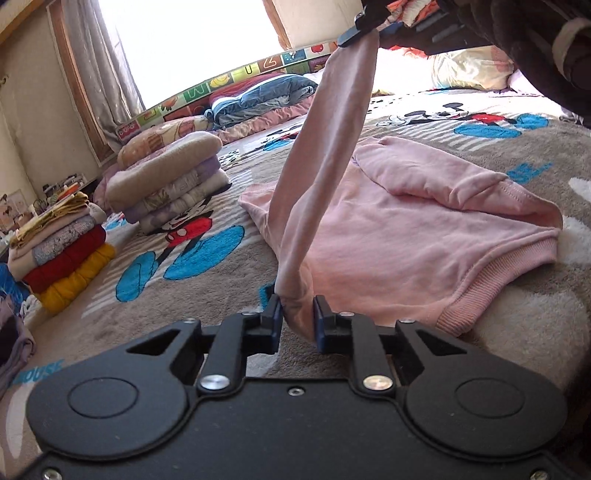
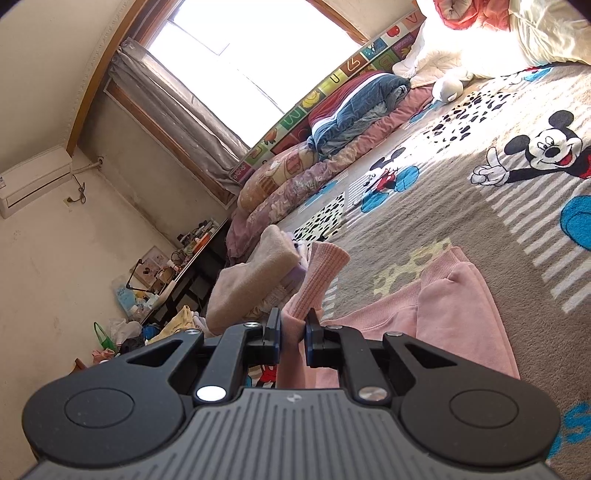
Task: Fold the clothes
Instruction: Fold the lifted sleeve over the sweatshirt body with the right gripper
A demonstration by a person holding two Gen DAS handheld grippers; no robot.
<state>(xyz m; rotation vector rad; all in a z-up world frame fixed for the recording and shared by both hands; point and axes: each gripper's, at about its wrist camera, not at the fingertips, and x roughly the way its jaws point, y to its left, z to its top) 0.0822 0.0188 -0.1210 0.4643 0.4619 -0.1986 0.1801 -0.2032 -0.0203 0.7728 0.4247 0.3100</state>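
A pink sweatshirt (image 1: 399, 236) lies on the cartoon-print blanket (image 1: 184, 266), its body partly folded with the ribbed hem toward the right. One pink sleeve (image 1: 332, 140) is stretched upward from it. My left gripper (image 1: 298, 306) is shut on the sleeve's lower end near the shoulder. My right gripper (image 1: 360, 31) holds the sleeve's far end high at the top of the left wrist view. In the right wrist view my right gripper (image 2: 293, 326) is shut on the ribbed pink cuff (image 2: 325, 269), with the sweatshirt (image 2: 454, 306) below to the right.
Two stacks of folded clothes stand left of the sweatshirt: a near one (image 1: 62, 251) with red and yellow items, and a beige-topped one (image 1: 170, 181). Rolled quilts (image 1: 258, 99) line the window side. A cluttered desk (image 2: 173, 273) stands beyond the bed edge. A dark sleeve (image 1: 535, 48) reaches in.
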